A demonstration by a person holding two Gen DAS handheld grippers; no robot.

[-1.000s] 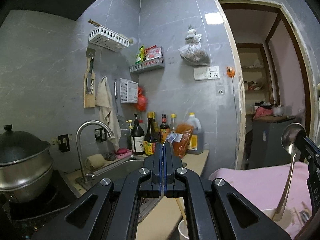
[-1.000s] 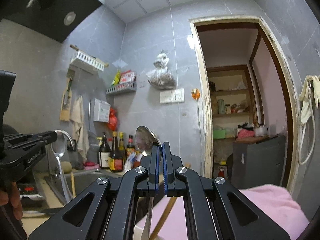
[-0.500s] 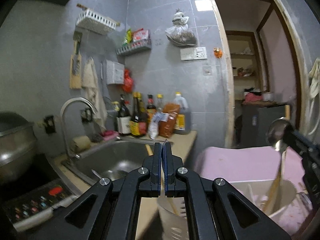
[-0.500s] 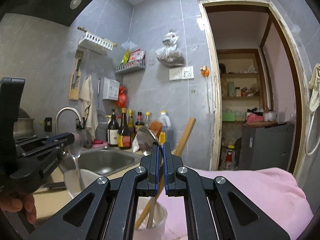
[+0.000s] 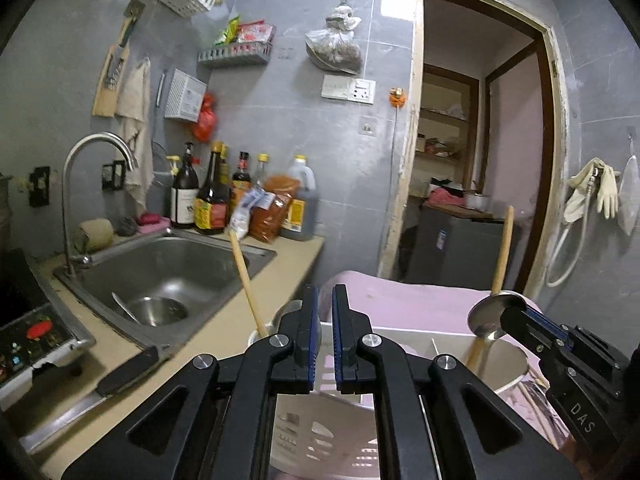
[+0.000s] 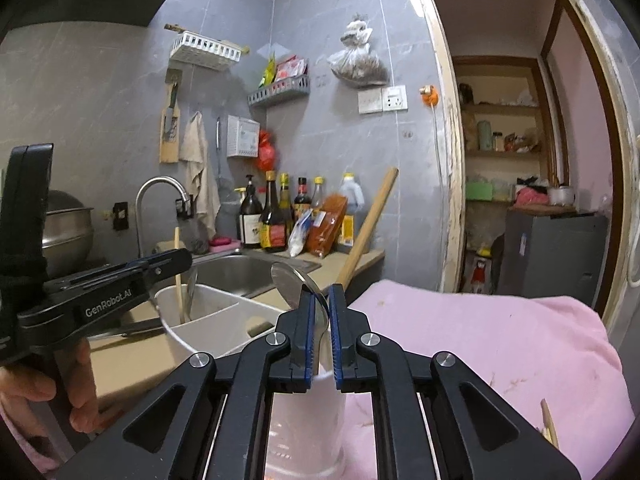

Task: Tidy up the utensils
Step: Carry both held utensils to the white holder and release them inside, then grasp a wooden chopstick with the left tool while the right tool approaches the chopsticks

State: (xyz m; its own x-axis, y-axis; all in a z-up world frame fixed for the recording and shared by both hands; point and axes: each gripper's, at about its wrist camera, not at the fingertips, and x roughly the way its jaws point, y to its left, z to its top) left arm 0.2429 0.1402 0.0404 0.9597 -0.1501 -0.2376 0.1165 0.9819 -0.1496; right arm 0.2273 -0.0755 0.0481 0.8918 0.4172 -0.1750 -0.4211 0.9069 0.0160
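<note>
My left gripper (image 5: 325, 305) hangs over a white slotted utensil holder (image 5: 316, 432), its jaws opening with nothing between them. From the right wrist view, the left gripper (image 6: 176, 258) is over the holder's (image 6: 224, 314) left compartment, where a metal spoon (image 6: 192, 282) and a wooden stick (image 6: 177, 268) stand. My right gripper (image 6: 320, 308) is over a white cup (image 6: 308, 420). Its jaws are opening around the neck of a second metal spoon (image 6: 294, 282), which leans on the left pad. A wooden handle (image 6: 368, 224) leans out of that cup.
A black-handled knife (image 5: 124, 370) lies on the counter beside the steel sink (image 5: 168, 272). Bottles (image 5: 212, 200) line the wall behind it, and a cooker panel (image 5: 24, 340) sits at the left. Pink cloth (image 6: 480, 340) covers the surface at the right. A hand (image 6: 28, 396) holds the left gripper.
Both grippers have come down and tipped forward, lowering the spoons into the white containers. Both pairs of jaws have gone from shut to slightly parted.
</note>
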